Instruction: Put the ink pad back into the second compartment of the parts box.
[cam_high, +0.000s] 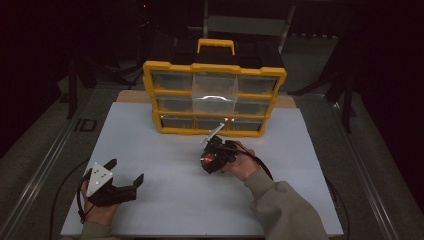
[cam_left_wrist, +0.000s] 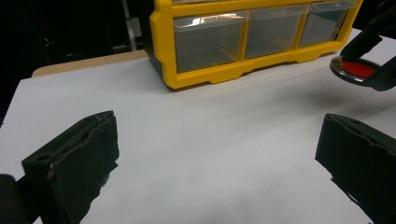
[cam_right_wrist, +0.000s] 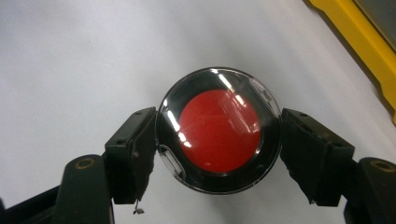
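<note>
My right gripper (cam_right_wrist: 218, 135) is shut on a round black case with a red centre and a clear lid (cam_right_wrist: 219, 131), one jaw pressing on each side of it. In the high view that gripper (cam_high: 214, 157) hovers over the middle of the white board with the round case (cam_high: 208, 159) facing the camera, just in front of the yellow drawer cabinet (cam_high: 214, 98). The round case (cam_left_wrist: 358, 70) also appears at the right edge of the left gripper view. My left gripper (cam_high: 125, 175) rests at the board's near left, its jaws wide apart with nothing between them (cam_left_wrist: 217, 154).
The cabinet has three rows of clear drawers; the top middle drawer (cam_high: 215, 93) is pulled out toward me. A black and yellow handle (cam_high: 216, 46) tops it. The white board (cam_high: 150, 150) ends at the near edge, with dark floor on both sides.
</note>
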